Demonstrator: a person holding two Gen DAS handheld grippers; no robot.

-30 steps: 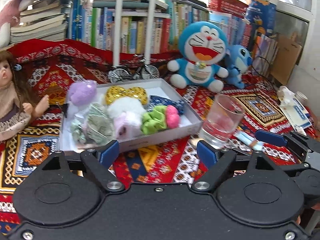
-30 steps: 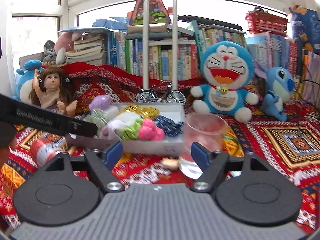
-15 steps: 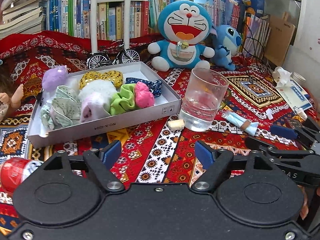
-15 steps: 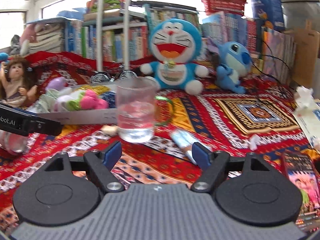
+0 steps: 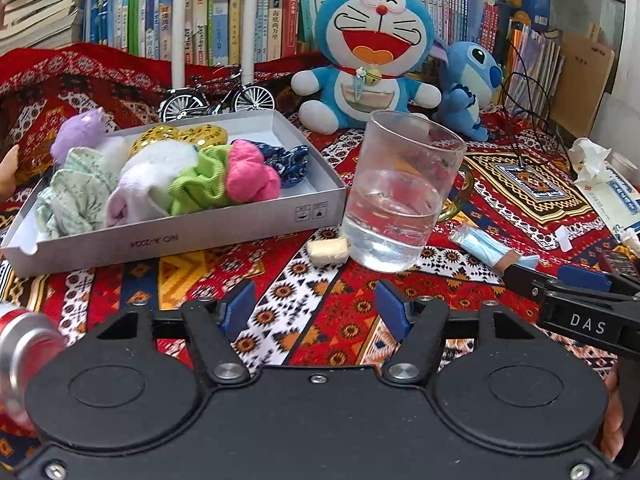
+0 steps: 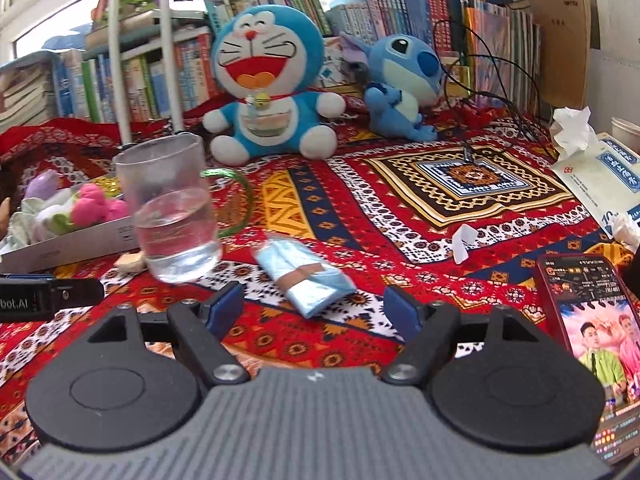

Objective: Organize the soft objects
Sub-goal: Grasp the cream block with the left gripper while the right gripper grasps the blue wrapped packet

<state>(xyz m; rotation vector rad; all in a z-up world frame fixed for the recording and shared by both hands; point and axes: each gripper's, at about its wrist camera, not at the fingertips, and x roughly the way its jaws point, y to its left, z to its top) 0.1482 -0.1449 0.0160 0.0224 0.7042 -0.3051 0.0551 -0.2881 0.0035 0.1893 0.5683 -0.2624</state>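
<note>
Left wrist view: left gripper [image 5: 316, 306] low over patterned cloth [image 5: 280, 292], jaws closing with only cloth between them. Grey tray [image 5: 180, 236] beyond, packed with soft scrunchies [image 5: 224, 180]; water glass [image 5: 400, 192] just beside its right end. Right wrist view: right gripper [image 6: 316, 308] with fingers wide apart, gripping nothing, folded blue face mask [image 6: 304, 276] flat on cloth just ahead.
</note>
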